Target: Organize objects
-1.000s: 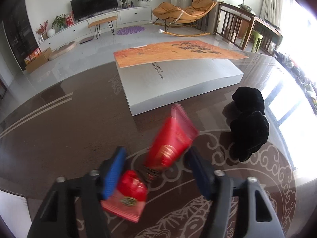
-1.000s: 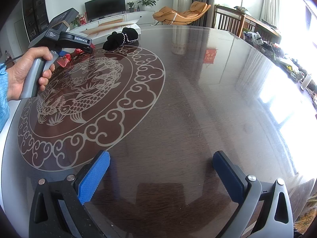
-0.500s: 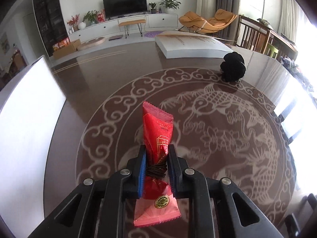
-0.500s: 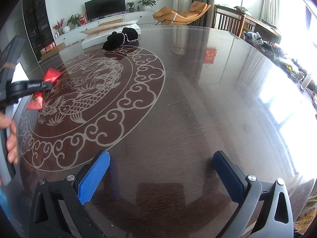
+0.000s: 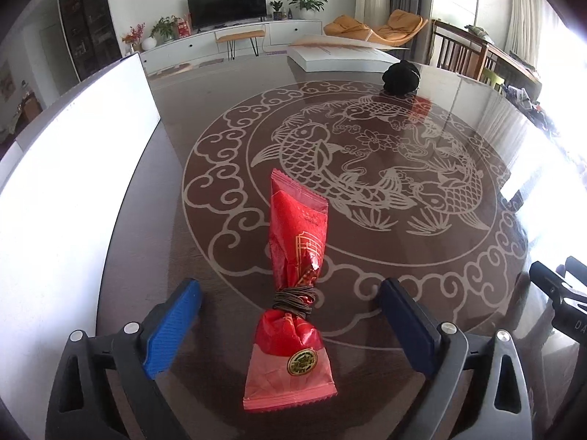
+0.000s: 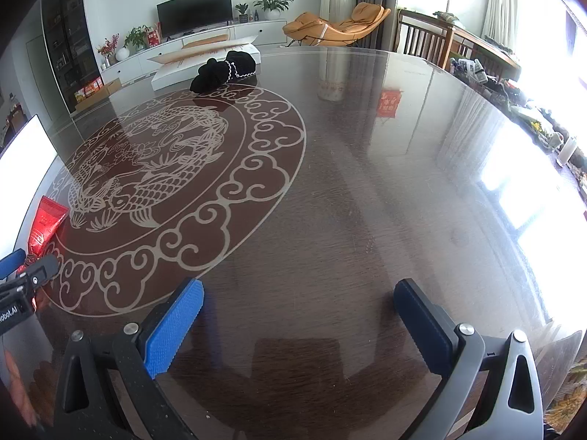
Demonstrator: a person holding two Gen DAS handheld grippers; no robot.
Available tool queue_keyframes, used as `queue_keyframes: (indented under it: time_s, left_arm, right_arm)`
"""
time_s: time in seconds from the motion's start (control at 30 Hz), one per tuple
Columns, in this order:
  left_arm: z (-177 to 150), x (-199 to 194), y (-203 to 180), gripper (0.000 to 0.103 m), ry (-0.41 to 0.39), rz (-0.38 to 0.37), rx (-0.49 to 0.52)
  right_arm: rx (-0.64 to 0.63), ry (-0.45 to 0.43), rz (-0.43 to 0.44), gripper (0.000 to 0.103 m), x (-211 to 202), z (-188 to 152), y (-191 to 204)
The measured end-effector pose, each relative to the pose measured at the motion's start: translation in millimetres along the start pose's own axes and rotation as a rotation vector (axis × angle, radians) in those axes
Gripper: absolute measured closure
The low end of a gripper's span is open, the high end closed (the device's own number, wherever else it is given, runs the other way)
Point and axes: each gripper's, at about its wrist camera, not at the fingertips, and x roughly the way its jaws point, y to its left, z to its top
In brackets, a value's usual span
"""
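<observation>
In the lower centre of the left wrist view, the left gripper (image 5: 290,324) stands wide open around the red foil packets tied with brown cord (image 5: 293,286), holding nothing. The placing step looks done; next likely comes the black fabric bundle (image 6: 223,69) at upper left. The right gripper (image 6: 299,324) gapes empty.

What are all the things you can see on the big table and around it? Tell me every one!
red snack packet: one, red, tied with a dark band, lying on the table between the left tongs' fingers
black fabric bundle: one, black with pale trim, far side of the table
flat box: one, white with an orange top, behind the bundle
white board: one, white, along the table's left edge
table: one, dark glossy brown with a pale fish pattern
television: one, black, on the far wall
lounge chair: one, orange, by the curtains
left tongs: one, blue pads, open around the packet
right tongs: one, blue pads, open over bare table
</observation>
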Motion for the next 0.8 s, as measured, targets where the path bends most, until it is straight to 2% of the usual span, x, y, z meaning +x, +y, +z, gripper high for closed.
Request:
queue_keyframes:
  time_s: [0.07,0.8]
  left_arm:
    - [1.2,2.5,2.7,0.000,0.012,0.004,-0.014]
    - [0.9,2.6,2.0,0.000,0.009,0.004,-0.015]
  right_arm:
    - [0.000,0.000,0.000,0.000,0.0,0.0,0.1]
    - [0.000,0.000,0.000,0.000,0.1,0.0,0.0]
